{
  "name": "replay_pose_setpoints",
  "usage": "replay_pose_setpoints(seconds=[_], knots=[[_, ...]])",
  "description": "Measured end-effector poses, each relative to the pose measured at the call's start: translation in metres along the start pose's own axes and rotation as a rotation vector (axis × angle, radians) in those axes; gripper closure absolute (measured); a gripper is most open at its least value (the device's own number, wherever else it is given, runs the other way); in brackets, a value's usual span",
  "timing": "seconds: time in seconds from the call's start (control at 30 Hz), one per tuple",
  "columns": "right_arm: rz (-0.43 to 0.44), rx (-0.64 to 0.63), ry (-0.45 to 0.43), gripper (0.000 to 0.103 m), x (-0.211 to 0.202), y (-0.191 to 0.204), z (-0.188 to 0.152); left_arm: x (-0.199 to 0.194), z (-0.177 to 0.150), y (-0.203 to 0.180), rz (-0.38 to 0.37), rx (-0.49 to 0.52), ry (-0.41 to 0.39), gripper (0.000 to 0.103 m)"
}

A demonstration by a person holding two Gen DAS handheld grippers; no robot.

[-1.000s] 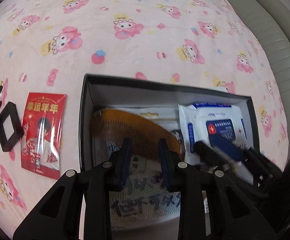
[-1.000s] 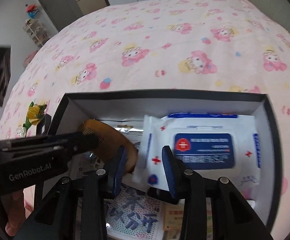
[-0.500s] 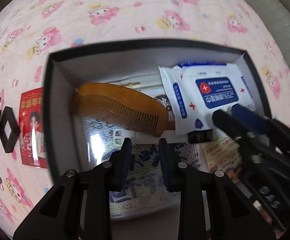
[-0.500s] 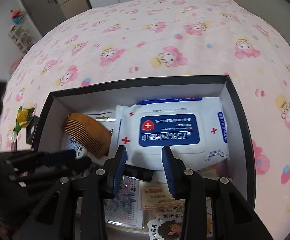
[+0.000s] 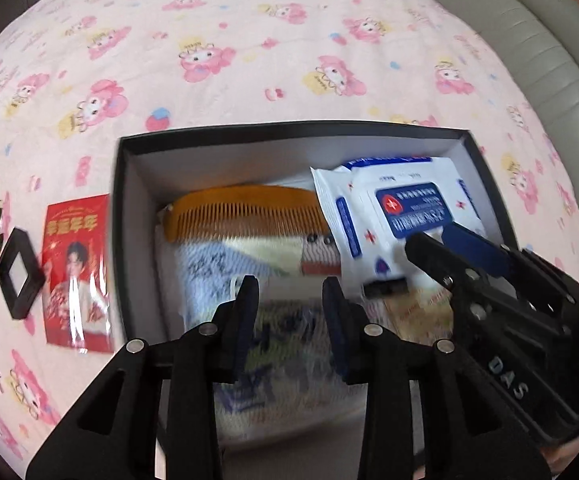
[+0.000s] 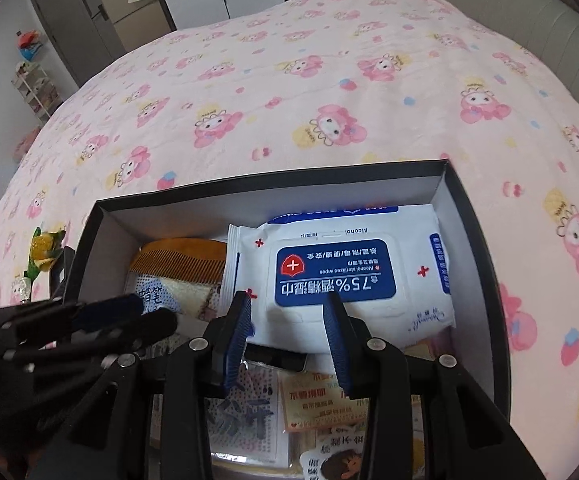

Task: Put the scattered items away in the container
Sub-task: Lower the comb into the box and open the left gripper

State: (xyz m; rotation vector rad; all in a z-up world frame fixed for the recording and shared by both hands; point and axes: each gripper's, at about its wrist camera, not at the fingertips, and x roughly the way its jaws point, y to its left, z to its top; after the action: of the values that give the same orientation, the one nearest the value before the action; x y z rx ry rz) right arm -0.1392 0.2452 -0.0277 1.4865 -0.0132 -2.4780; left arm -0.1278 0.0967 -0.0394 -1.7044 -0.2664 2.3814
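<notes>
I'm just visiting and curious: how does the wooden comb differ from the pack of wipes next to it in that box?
The comb is orange-brown, hard-looking and toothed; the wipes pack is a soft white pouch with a blue label. The comb lies toward the left side of the box, the pack toward the right, overlapping the comb's end. The pack looks bulkier. Both rest inside the box, on other items.

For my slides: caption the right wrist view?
Open right gripper hovers over wipes pack and comb in black box.
</notes>
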Motion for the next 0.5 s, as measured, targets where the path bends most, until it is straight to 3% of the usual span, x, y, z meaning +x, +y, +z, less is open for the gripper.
replay_pose_setpoints(seconds=[0.3, 0.5], knots=[[-0.021, -0.049, -0.081, 0.069, -0.04, 0.032, -0.026, -0.06, -0.04, -0.005, -0.055, 0.041, -0.122, 0.07], [0.006, -0.06, -0.117, 0.069, -0.069, 0.063, -0.054, -0.1, -0.076, 0.007, -0.045, 0.056, -0.159, 0.07]])
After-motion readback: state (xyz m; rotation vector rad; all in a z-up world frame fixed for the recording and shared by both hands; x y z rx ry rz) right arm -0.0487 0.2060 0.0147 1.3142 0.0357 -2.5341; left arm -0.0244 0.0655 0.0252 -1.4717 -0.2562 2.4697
